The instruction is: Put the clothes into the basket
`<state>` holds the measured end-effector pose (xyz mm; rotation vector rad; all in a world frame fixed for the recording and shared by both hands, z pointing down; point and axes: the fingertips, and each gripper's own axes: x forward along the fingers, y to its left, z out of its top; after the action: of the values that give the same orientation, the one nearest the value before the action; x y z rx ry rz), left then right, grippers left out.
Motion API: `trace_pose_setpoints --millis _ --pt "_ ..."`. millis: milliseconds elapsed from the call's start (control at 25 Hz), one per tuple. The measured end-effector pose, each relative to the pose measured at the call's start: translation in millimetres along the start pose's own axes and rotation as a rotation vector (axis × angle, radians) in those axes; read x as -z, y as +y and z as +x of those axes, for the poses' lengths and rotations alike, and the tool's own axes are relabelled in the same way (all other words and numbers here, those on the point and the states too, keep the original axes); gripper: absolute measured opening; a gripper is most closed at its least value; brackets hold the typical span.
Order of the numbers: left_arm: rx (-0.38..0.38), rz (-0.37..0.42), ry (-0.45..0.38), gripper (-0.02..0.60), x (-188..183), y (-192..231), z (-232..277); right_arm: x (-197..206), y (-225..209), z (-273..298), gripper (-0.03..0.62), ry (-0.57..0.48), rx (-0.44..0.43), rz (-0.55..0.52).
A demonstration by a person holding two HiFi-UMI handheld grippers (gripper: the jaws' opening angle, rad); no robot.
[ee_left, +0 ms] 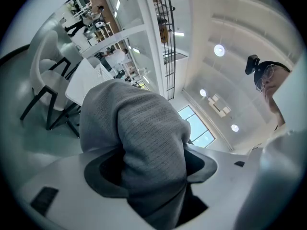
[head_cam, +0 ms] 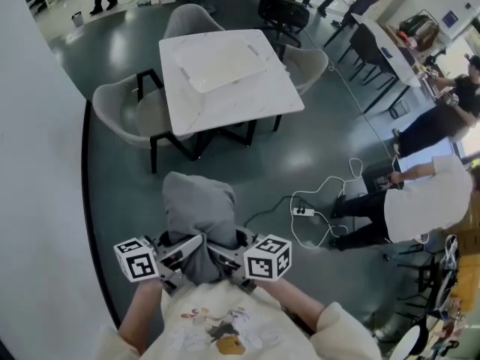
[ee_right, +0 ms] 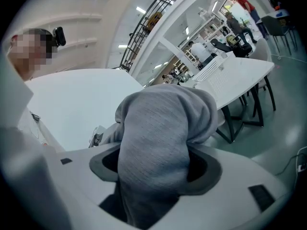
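Left gripper (head_cam: 178, 255): clamped on a fold of the grey garment (head_cam: 199, 216); in the left gripper view the cloth fills the gap between the jaws (ee_left: 153, 176) and bulges out over both.
Right gripper (head_cam: 226, 258): also clenched on the same garment, just beside the left one; in the right gripper view the fabric is packed between the jaws (ee_right: 153, 176) and spills over them.
Garment look: plain mid-grey knit with a fine ribbed texture (ee_left: 139, 138), thick and soft, bunched into a rounded hump with deep folds (ee_right: 163, 128).
Garment place: lower centre of the head view, held up above the dark floor, rising from the two grippers toward the table.
Basket (head_cam: 261, 54): pale and shallow-looking from above, on the white table (head_cam: 281, 100) in the upper centre of the head view; its perforated side shows in the upper right of the right gripper view (ee_right: 211, 71). Well apart from the garment.
Writing: each gripper's cube (head_cam: 136, 259) carries black-and-white square markers only; the cartoon print (head_cam: 217, 328) on the person's pale shirt, at the bottom edge, is too small to read.
Floor: a power strip (head_cam: 303, 211) with white cables lies right of centre.
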<state>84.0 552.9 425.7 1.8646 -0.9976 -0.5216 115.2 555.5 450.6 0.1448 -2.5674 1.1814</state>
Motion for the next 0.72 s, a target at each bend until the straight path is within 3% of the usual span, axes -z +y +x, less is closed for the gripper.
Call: trace_pose_setpoints --millis 200,720 --pt "0.029 0.005 0.004 0.324 -13.9 -6.9 -5.2 -11.6 9.8 4.9 0.295 0.008 0.029 -0.014" --pt "-0.030 0.031 -0.057 0.324 -60.2 14.2 1.3 -51.0 -6.8 38.4 0.296 0.029 -0.045 -0.015"
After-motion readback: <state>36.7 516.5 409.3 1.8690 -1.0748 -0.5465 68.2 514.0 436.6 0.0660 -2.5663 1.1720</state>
